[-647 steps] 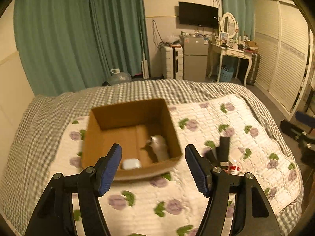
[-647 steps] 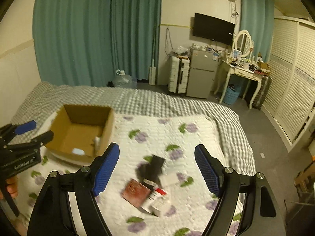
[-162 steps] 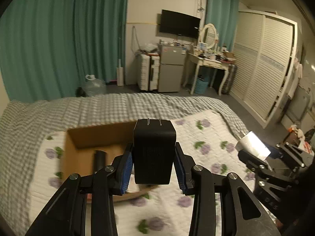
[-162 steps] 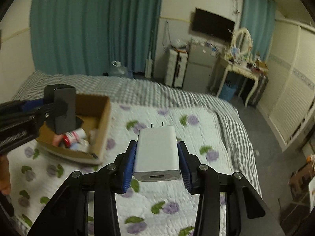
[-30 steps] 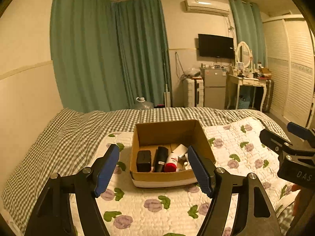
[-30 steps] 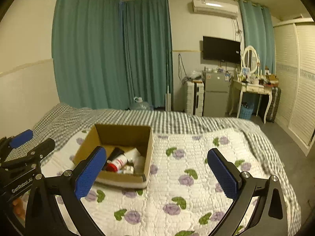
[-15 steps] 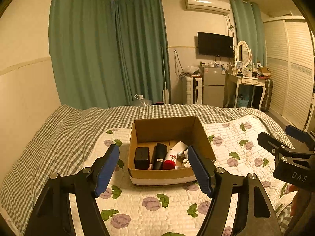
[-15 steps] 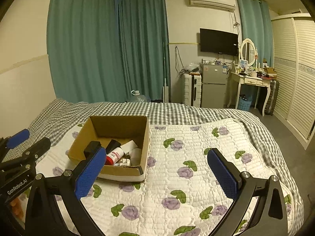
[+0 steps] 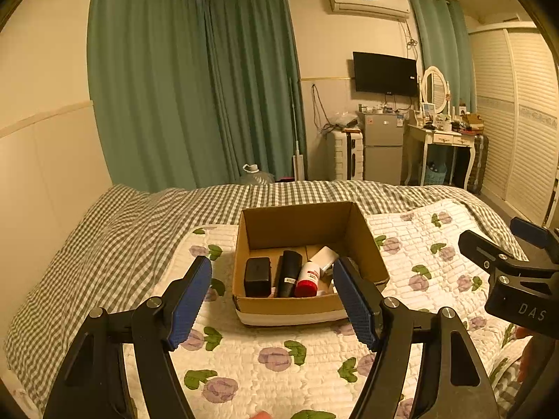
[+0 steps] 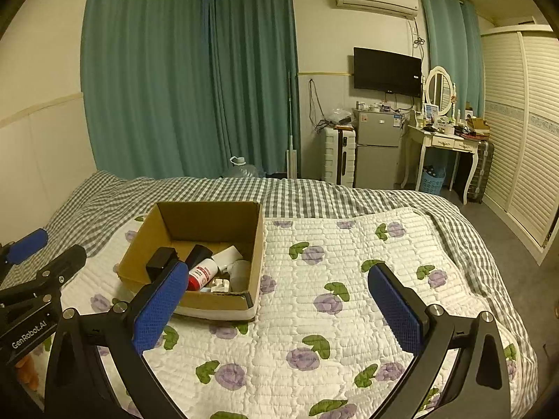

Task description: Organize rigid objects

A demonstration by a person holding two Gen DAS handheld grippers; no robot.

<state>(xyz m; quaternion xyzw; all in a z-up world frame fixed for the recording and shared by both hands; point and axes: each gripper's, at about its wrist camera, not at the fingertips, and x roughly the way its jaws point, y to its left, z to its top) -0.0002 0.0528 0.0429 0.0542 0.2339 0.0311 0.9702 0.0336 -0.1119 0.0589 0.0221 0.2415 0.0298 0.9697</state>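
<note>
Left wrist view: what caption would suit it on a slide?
Open left tool facing a cardboard box of small items on a flowered quilt.

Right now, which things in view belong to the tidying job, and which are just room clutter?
Job:
cardboard box on the quilt
black charger, black tube, red-capped bottle, white charger, all inside it
left gripper and right gripper, both open and empty

Lying about:
water jug
suitcase
fridge
dressing table
</note>
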